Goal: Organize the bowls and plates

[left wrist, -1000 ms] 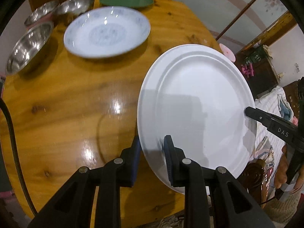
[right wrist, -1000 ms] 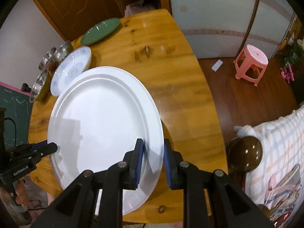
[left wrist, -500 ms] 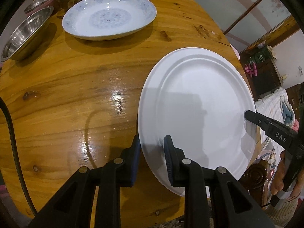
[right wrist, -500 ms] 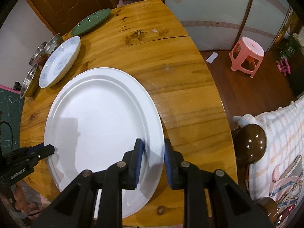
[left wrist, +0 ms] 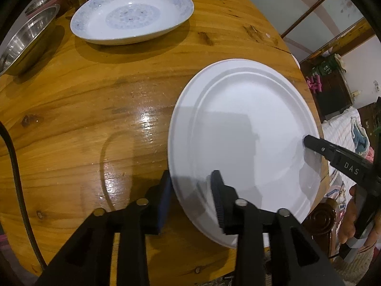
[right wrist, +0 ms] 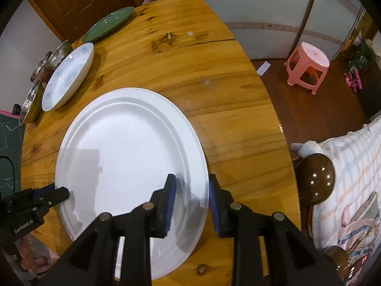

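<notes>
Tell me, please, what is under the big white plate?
The white plate lies on the wooden table, its near edge overhanging. Whatever lies beneath its middle is covered. Both grippers' jaws, just opened, straddle its rim.

Black left gripper (left wrist: 191, 191) with blue-padded jaws, silver pivot pins.

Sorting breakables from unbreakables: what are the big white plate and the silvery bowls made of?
Big white plate: probably glazed ceramic or melamine; smooth, plain white, moulded rim rings, soft sheen. Silvery bowls: likely stainless steel; mirror-like grey reflections, thin rims.
</notes>
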Demonstrator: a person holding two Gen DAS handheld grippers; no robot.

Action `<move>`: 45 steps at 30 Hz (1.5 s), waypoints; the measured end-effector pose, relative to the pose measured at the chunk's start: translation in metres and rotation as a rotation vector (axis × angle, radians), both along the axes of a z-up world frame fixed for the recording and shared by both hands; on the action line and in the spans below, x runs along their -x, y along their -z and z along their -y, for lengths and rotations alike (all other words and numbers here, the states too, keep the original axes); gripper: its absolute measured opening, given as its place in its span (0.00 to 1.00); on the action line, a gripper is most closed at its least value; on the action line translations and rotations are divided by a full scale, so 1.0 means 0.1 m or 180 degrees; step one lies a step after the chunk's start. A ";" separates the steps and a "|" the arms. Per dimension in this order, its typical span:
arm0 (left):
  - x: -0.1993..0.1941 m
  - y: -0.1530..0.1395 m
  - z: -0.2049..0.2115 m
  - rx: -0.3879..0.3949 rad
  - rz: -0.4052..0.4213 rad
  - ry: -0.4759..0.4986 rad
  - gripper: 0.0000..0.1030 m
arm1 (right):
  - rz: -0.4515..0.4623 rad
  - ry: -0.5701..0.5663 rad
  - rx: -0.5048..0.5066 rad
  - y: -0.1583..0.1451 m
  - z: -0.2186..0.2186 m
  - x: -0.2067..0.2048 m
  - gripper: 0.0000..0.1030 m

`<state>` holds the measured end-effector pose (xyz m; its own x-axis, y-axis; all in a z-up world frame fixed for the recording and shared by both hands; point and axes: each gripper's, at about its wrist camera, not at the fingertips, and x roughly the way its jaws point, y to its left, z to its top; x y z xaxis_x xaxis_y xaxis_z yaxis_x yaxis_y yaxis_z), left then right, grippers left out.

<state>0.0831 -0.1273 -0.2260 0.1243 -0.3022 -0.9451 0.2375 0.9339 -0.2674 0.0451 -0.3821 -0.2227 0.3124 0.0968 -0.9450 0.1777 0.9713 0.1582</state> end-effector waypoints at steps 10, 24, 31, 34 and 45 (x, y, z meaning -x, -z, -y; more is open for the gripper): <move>0.02 -0.11 -0.03 -0.0050 0.0147 -0.0038 0.56 | 0.0066 0.0060 0.0068 -0.06 0.00 0.02 0.28; 0.08 -0.32 -0.08 -0.0061 0.0323 -0.0022 0.57 | 0.0283 0.0109 0.0120 -0.37 -0.01 0.18 0.28; 0.14 -0.57 -0.07 -0.0028 0.0512 -0.0001 0.61 | 0.0424 -0.0017 0.0119 -0.61 -0.16 0.27 0.28; 0.18 -0.74 -0.07 -0.0003 0.0606 0.0033 0.61 | 0.0472 -0.0093 0.0037 -0.74 -0.22 0.29 0.28; 0.02 -1.53 -0.08 0.0045 0.1061 0.0046 0.63 | 0.0759 -0.0384 -0.0014 -1.41 -0.36 0.10 0.28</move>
